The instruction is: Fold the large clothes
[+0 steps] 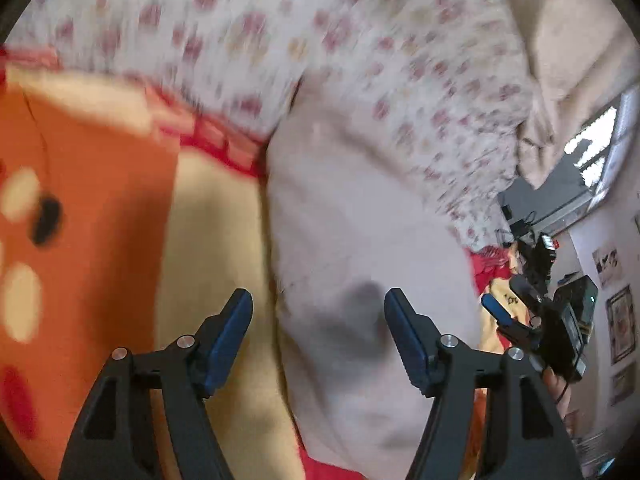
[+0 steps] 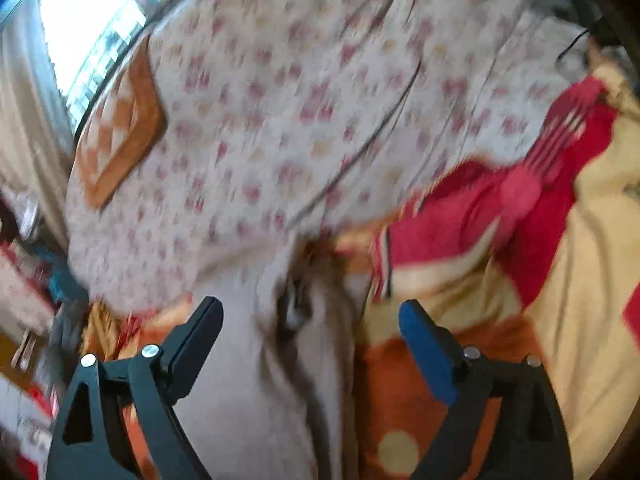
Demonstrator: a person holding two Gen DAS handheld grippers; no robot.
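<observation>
Your left tongs (image 1: 319,308) are released, with both fingers spread wide and nothing between them. Under them, and running forward between the two blue pads (image 1: 232,332), lies the garment (image 1: 360,208), a pale plain cloth with a dark shadow just ahead of the tips. To the left of these tongs you see the blanket (image 1: 100,184), orange and cream with red stripes. Far to their right side, your right tongs (image 1: 500,316) come into this view, just beside the edge of the garment.

Your right tongs (image 2: 310,308) are also released, the fingers wide apart and gripping nothing. The same garment (image 2: 248,360) passes between them as a pale folded strip, with a dark crease near the middle. To the right of them the blanket (image 2: 580,280) shows cream, orange and red.

Farther ahead of both tongs, the garment joins or meets a floral sheet (image 2: 280,120); the blur does not let you tell which. Beyond the sheet, to the left, stands a bright window (image 2: 84,28).
</observation>
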